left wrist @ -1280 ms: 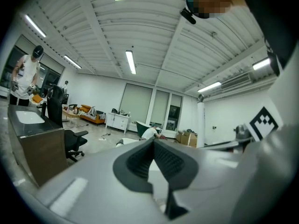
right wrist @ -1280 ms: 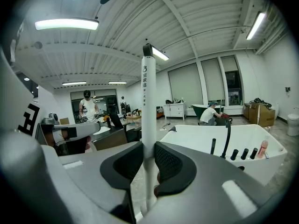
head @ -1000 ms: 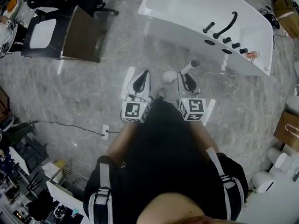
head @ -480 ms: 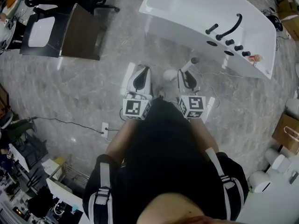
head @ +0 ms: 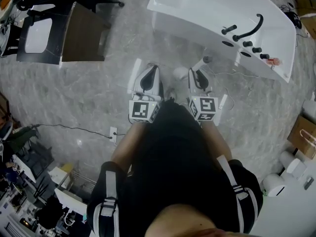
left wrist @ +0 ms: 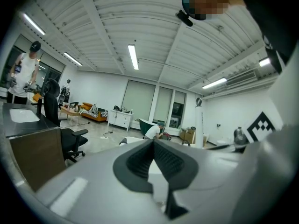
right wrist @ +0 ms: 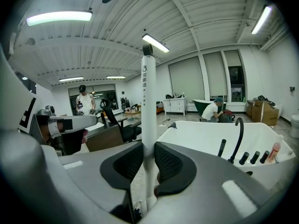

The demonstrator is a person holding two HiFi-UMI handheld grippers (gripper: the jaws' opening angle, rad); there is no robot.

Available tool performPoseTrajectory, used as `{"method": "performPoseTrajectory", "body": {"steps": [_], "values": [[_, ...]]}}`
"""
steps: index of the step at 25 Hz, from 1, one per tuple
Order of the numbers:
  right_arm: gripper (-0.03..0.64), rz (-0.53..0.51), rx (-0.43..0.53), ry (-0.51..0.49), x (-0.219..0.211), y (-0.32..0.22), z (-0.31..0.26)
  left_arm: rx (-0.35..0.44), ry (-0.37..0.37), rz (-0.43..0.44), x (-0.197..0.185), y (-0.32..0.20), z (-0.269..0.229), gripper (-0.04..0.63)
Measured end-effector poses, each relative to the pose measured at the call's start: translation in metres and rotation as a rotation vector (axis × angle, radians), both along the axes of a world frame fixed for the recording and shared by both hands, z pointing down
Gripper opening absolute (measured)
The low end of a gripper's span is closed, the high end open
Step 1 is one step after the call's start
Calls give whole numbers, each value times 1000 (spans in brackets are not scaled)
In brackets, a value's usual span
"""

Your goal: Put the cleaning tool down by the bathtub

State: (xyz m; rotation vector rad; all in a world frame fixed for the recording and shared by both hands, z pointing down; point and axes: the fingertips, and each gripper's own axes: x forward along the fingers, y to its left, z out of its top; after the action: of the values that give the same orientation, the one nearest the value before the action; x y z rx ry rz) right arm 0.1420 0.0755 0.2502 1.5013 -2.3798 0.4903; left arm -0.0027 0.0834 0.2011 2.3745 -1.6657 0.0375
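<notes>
The cleaning tool is a white pole (right wrist: 148,125) with a dark top end (head: 206,59) and a round white head (head: 178,73) near the floor. My right gripper (right wrist: 148,164) is shut on the pole, which stands upright between its black pads. In the head view the right gripper (head: 198,79) is just in front of the white bathtub (head: 197,9). The tub's rim (right wrist: 205,134) also shows close ahead in the right gripper view. My left gripper (head: 149,80) is beside it, apart from the tool. Its jaws (left wrist: 153,143) meet at the tips with nothing held.
A black faucet (head: 247,28) and knobs sit on the tub's right end. A dark desk (head: 84,33) with an office chair stands at upper left. A cable (head: 74,129) crosses the marble floor. Boxes (head: 303,137) and white fixtures (head: 274,184) are at the right. People stand far off.
Both grippers have moved forward toward the bathtub, the right one carrying the pole with it. The jaws look the same.
</notes>
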Motion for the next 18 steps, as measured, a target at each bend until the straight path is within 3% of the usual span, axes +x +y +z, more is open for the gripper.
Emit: {"method": "performPoseTrajectory", "body": {"steps": [18], "values": [[80, 65, -84, 16, -25, -76, 70, -78, 14, 24, -26, -87, 63, 8]]}}
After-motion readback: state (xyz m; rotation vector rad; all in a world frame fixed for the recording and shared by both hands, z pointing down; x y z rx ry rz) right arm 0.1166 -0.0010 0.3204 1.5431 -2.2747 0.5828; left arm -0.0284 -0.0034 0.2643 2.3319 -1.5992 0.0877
